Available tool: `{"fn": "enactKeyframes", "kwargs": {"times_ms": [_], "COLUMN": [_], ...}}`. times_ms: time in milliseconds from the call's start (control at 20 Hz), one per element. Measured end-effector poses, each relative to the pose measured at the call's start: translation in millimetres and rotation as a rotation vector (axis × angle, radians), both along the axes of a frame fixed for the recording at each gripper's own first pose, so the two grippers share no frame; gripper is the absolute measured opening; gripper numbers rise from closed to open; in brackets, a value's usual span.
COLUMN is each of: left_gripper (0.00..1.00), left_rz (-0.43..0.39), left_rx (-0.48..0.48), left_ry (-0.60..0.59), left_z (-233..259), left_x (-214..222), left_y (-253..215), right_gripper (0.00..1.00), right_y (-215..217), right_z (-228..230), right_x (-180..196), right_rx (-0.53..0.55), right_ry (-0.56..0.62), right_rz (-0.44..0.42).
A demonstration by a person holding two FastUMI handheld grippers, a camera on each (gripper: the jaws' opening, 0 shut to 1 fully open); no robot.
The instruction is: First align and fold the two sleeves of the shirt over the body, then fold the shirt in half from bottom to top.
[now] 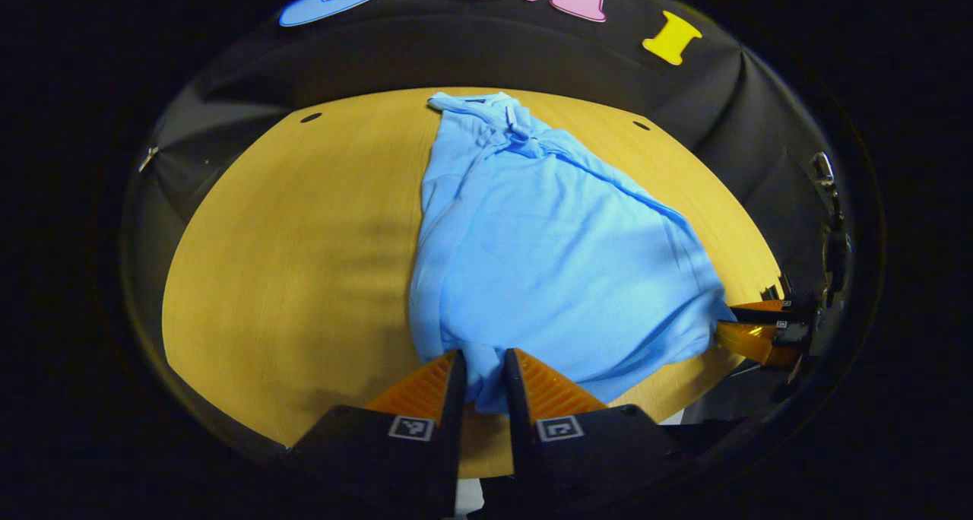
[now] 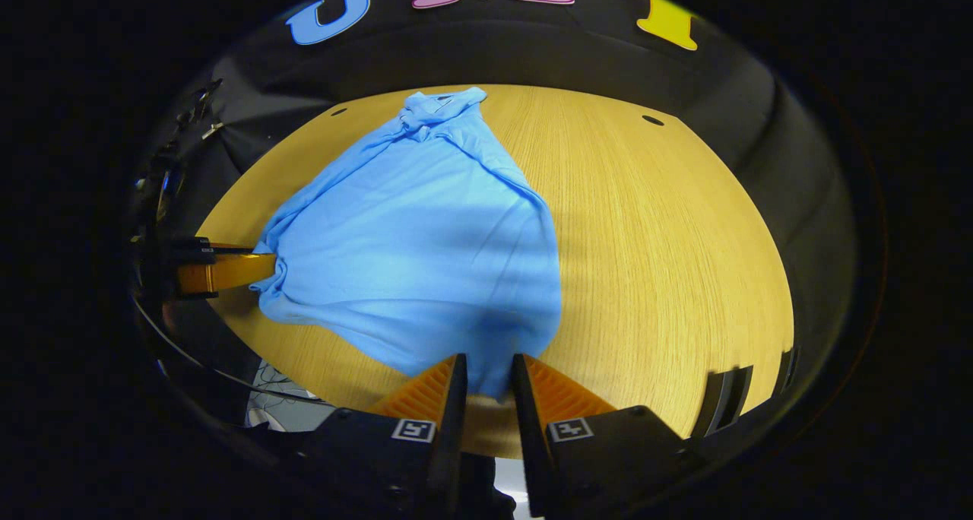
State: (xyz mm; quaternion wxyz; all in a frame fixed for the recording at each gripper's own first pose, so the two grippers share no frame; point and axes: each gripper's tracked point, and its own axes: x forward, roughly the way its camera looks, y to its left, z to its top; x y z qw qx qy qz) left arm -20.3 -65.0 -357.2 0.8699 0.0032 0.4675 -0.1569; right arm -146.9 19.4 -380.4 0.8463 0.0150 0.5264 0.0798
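Note:
A light blue shirt [image 1: 547,246] lies on the round wooden table [image 1: 289,277], collar end far, hem near, sleeves tucked over the body. My left gripper [image 1: 483,364] is shut on the shirt's near hem corner, cloth pinched between its fingers. In the right gripper view the same shirt [image 2: 426,246] spreads toward me, and my right gripper [image 2: 489,368] is shut on the other hem corner. The right gripper [image 1: 733,326] also appears at the shirt's right corner in the left gripper view. The left gripper [image 2: 262,269] holds the left corner in the right gripper view.
The table [image 2: 669,261] has bare wood on both sides of the shirt and small dark holes [image 1: 311,117] [image 2: 652,119] near its far rim. Black cloth wall stands behind. The table's near edge runs just under both grippers.

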Motion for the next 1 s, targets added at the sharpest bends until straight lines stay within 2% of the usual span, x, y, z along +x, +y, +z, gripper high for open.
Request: {"fn": "enactKeyframes", "kwargs": {"times_ms": [50,150,200,350,650,1000], "left_gripper": [0.28,0.17,0.12,0.07,0.06,0.06], "left_rz": [-0.018,-0.035,-0.03,-0.012,0.016,0.059], "left_rx": [0.005,0.017,0.017,0.009,-0.001,-0.047], "left_ry": [-0.012,-0.032,-0.04,-0.053,-0.082,-0.197], "left_z": [1,2,3,3,16,71], "left_x": [0,1,3,4,8,49], "left_y": [-1,-2,-3,-3,-2,-5], "right_gripper": [0.27,0.1,0.07,0.05,0.05,0.05], "right_y": [1,0,1,1,0,5], "right_z": [0,0,0,1,21,71], "right_x": [3,4,5,6,22,88], "right_rx": [0.004,0.007,0.009,0.014,0.04,0.092], "right_ry": [-0.003,-0.005,-0.009,-0.012,-0.071,-0.205], "right_rz": [-0.007,-0.03,-0.03,-0.036,-0.054,-0.085]}}
